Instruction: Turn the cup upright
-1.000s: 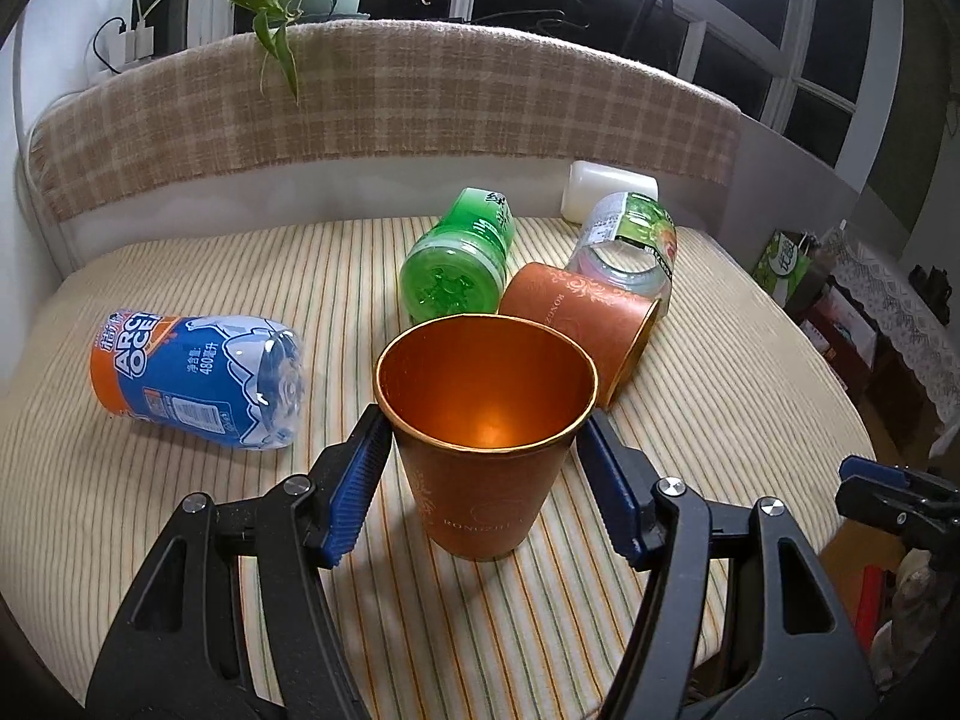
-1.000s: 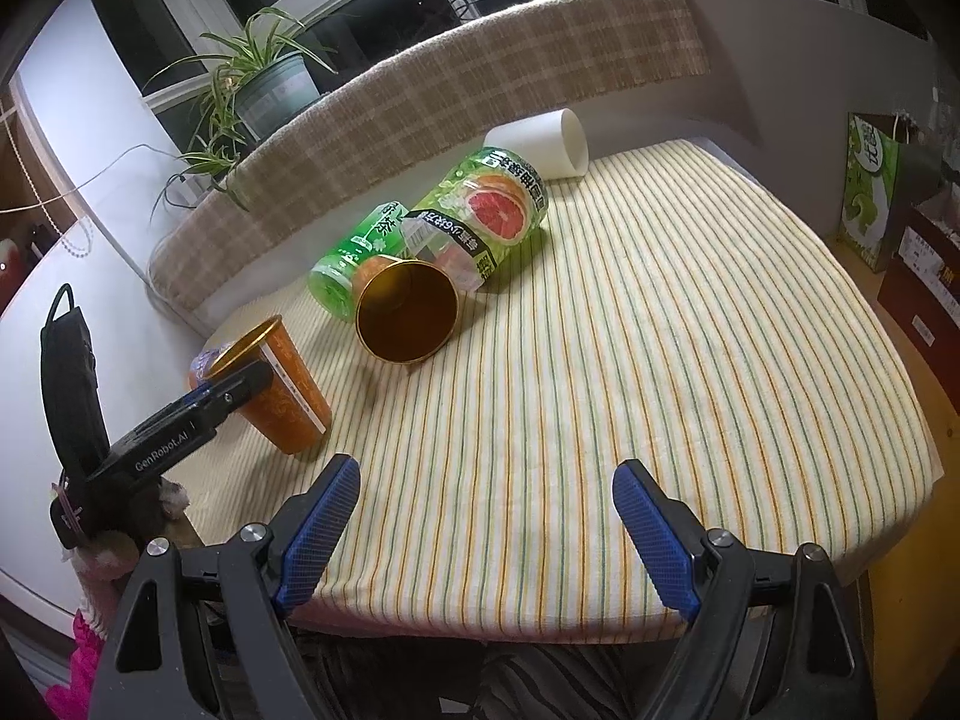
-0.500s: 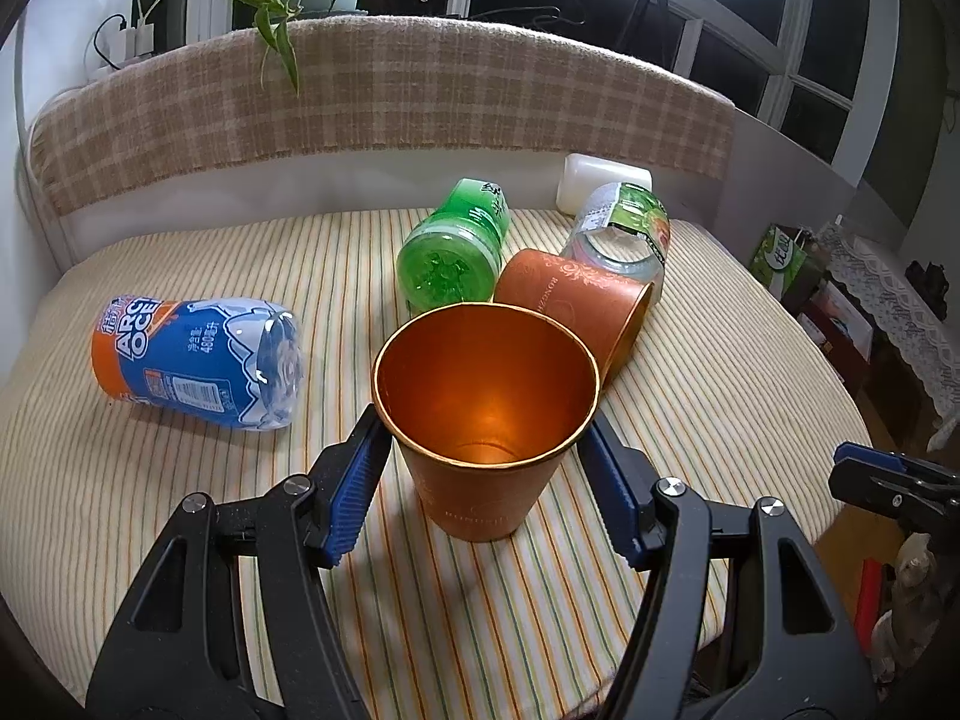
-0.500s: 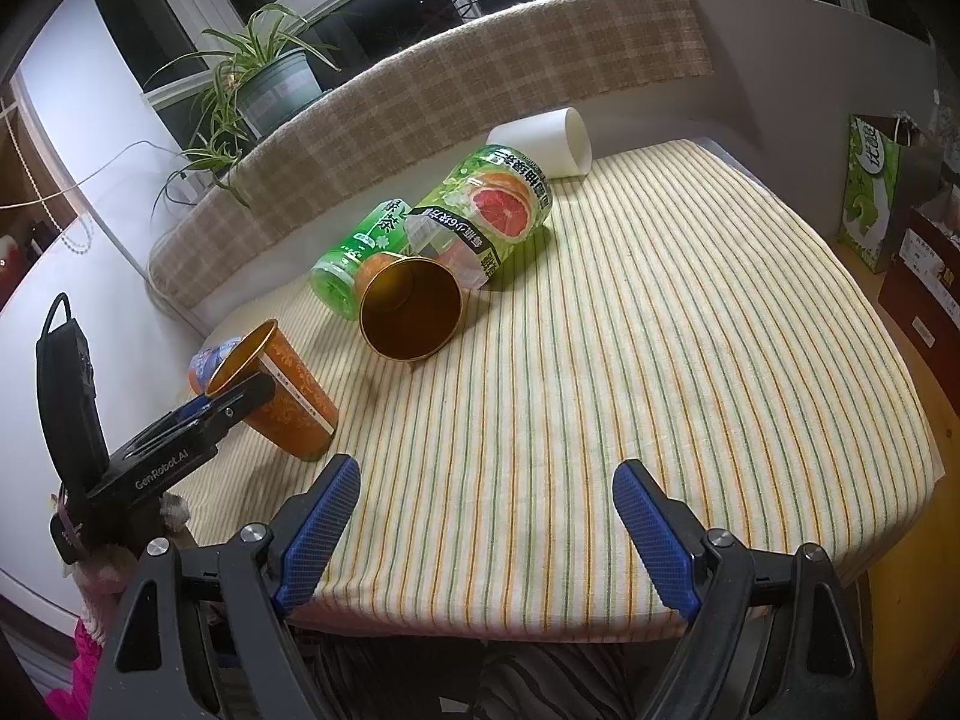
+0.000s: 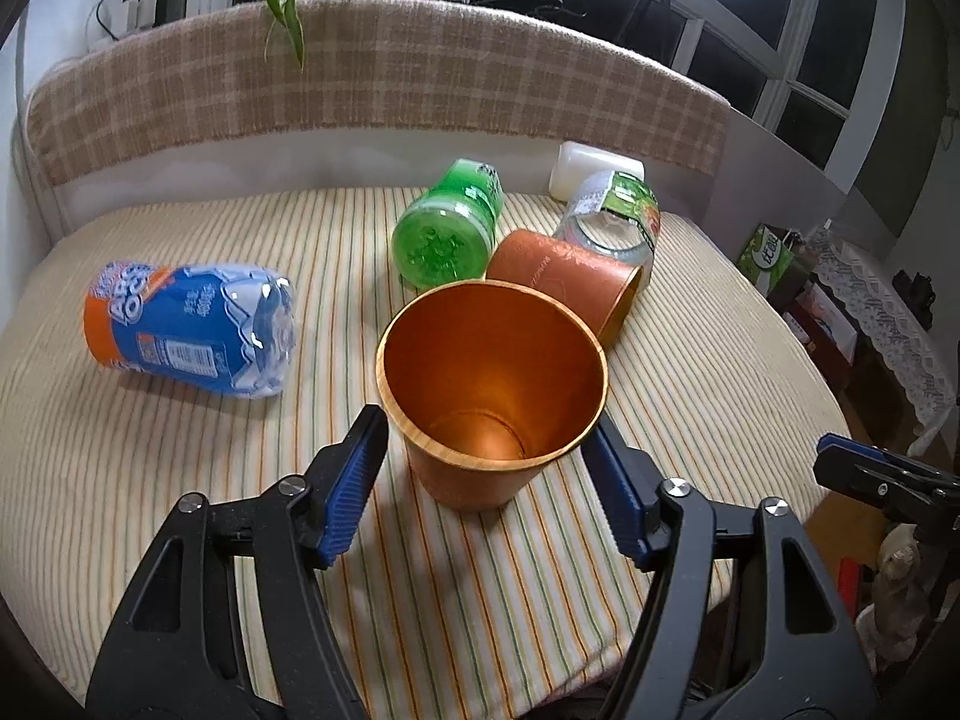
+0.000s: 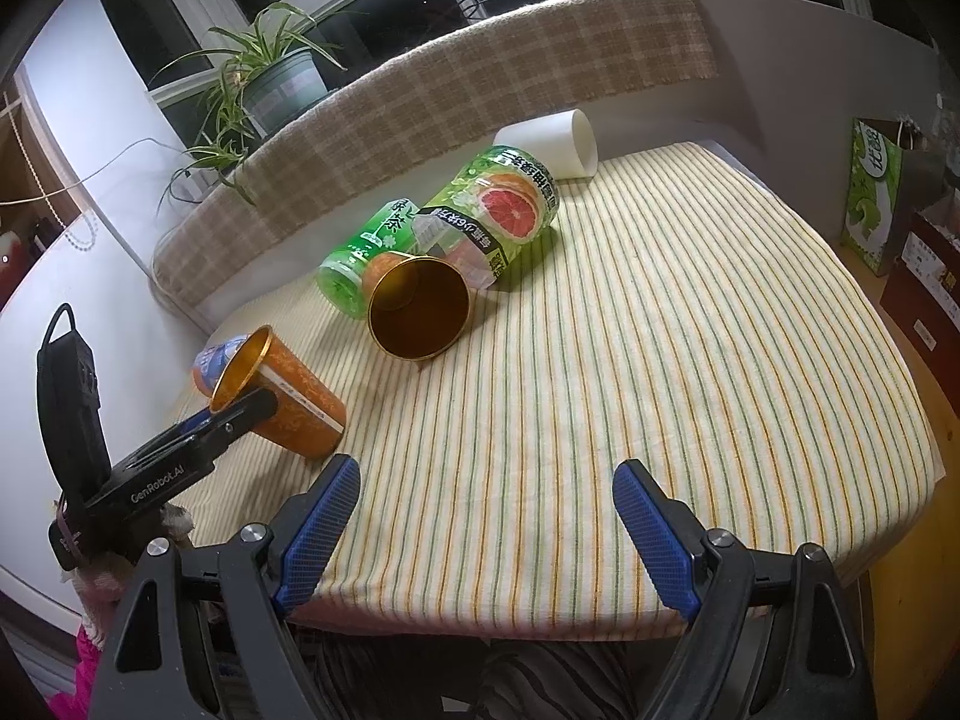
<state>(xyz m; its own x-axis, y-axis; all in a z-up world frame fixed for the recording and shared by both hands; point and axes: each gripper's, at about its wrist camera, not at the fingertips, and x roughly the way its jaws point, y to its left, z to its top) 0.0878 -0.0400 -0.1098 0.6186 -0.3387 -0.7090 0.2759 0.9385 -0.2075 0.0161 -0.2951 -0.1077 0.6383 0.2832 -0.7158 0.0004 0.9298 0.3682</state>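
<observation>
An orange metal cup (image 5: 489, 396) stands mouth-up on the striped tablecloth, between the blue pads of my left gripper (image 5: 486, 450). The jaws stand wide, with a gap on each side of the cup. In the right wrist view the same cup (image 6: 282, 399) shows at the left with the left gripper (image 6: 240, 414) beside it. A second orange cup (image 5: 567, 282) lies on its side behind it, mouth toward the right wrist camera (image 6: 418, 315). My right gripper (image 6: 486, 534) is open and empty at the table's front edge.
A blue bottle (image 5: 192, 327) lies at the left. A green bottle (image 5: 447, 225), a grapefruit-label bottle (image 6: 498, 216) and a white cup (image 6: 555, 141) lie on their sides at the back. The tablecloth (image 6: 660, 330) drops off at front and right.
The left gripper has risen and tilted, so its camera looks more down into the upright cup. The cup stays standing. The right gripper has hardly moved.
</observation>
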